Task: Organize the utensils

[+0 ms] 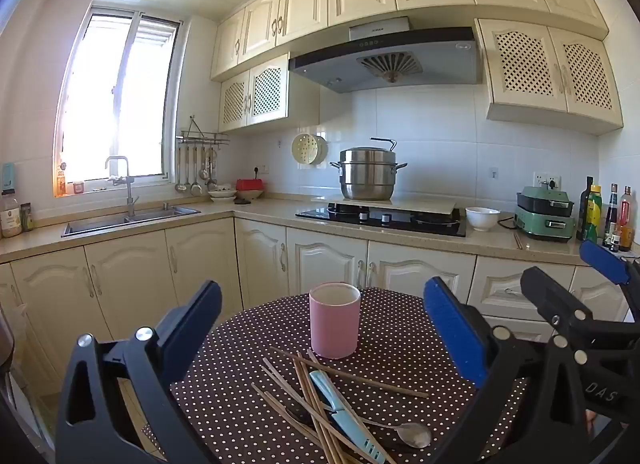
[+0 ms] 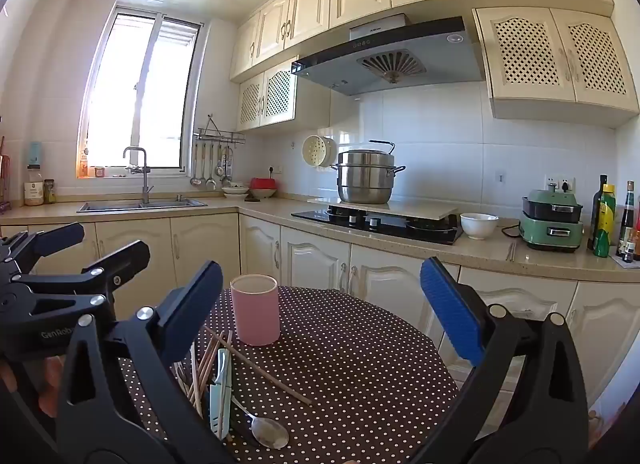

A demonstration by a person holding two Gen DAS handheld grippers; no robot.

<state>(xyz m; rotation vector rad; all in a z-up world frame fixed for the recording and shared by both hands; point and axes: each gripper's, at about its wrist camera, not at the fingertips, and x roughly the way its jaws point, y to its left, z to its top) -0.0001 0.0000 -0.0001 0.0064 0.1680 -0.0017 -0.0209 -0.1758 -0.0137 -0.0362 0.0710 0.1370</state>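
while both pairs of jaws stood spread wide with nothing between them, the left gripper (image 1: 320, 340) and the right gripper (image 2: 320, 316) hovered side by side above the round desk with a brown white-dotted cloth (image 1: 400, 344). a pink cylindrical cup (image 1: 334, 319) stood upright on the desk. just in front of the cup lay a loose heap of wooden chopsticks (image 1: 312, 392), a pale blue-handled knife (image 1: 340, 412) and a metal spoon (image 1: 414, 434), crossing one another.

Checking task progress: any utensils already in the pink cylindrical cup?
No. The pink cylindrical cup shows nothing sticking out; the wooden chopsticks lie on the polka-dot tablecloth.
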